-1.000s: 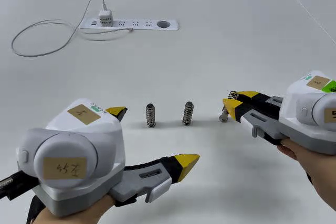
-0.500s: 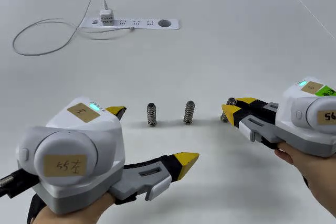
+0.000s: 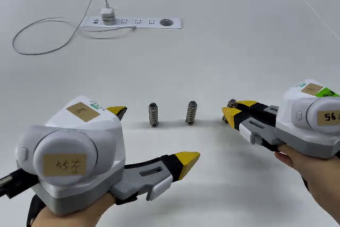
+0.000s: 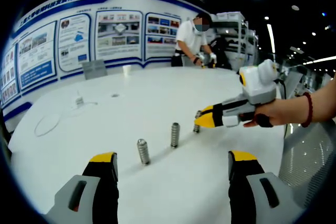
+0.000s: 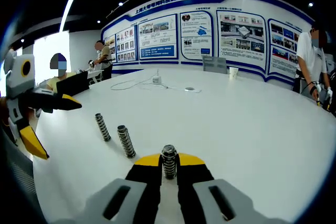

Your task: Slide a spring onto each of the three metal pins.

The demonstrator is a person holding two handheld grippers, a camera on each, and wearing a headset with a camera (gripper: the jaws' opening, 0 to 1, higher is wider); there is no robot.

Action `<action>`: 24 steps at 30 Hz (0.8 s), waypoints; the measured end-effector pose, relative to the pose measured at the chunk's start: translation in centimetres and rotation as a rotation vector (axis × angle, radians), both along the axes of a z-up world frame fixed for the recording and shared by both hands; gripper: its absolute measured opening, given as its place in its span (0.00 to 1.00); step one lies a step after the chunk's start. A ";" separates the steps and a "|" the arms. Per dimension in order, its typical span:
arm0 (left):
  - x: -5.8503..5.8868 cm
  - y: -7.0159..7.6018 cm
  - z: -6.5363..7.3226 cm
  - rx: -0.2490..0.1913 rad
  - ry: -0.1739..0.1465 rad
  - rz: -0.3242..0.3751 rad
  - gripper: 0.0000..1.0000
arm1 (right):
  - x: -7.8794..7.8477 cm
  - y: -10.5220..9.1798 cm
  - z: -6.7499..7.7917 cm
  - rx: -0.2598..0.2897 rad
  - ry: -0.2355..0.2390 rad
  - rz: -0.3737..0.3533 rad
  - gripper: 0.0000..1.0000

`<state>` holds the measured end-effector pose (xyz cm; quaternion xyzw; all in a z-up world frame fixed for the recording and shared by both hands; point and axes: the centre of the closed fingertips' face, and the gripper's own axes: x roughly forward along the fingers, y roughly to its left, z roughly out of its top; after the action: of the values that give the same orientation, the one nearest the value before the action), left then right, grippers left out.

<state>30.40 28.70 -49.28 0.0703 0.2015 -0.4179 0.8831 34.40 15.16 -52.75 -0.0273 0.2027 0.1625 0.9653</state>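
Two metal pins stand in a row on the white table, each with a spring on it: the left spring [image 3: 153, 115] [image 4: 143, 151] [image 5: 102, 126] and the middle spring [image 3: 190, 112] [image 4: 175, 134] [image 5: 125, 140]. A third spring [image 3: 231, 103] [image 5: 168, 161] stands upright at the right end of the row, low over the table, and my right gripper [image 3: 234, 109] [image 5: 168, 162] [image 4: 203, 120] is shut on it. Its pin is hidden by the jaws. My left gripper [image 3: 153, 134] [image 4: 172, 157] hovers open in front of the row, nothing between its jaws.
A white power strip [image 3: 133, 23] with a plugged-in charger [image 3: 108, 15] and a looping cable [image 3: 37, 38] lies at the far side of the table. People stand beyond the table [image 4: 191, 40] [image 5: 315, 51].
My right gripper has come down and slightly towards me with the third spring, which now stands upright and lower at the row's right end. The left gripper has barely moved.
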 end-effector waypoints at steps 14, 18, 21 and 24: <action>0.2 0.2 0.2 -0.019 0.007 0.014 0.87 | -0.2 0.3 0.0 0.010 0.010 0.005 0.12; 0.2 0.3 0.0 -0.010 0.011 0.017 0.87 | -0.3 0.3 -0.2 0.011 0.021 0.009 0.12; 0.3 0.4 -0.1 -0.005 0.012 0.020 0.87 | -0.4 0.3 -0.2 0.012 0.022 0.010 0.14; 0.4 0.6 0.0 -0.006 0.014 0.027 0.86 | -0.4 0.4 -0.1 0.019 0.025 0.012 0.17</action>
<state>30.81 29.32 -49.32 0.0620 0.2076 -0.4071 0.8873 34.00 15.52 -52.81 -0.0172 0.2132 0.1704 0.9619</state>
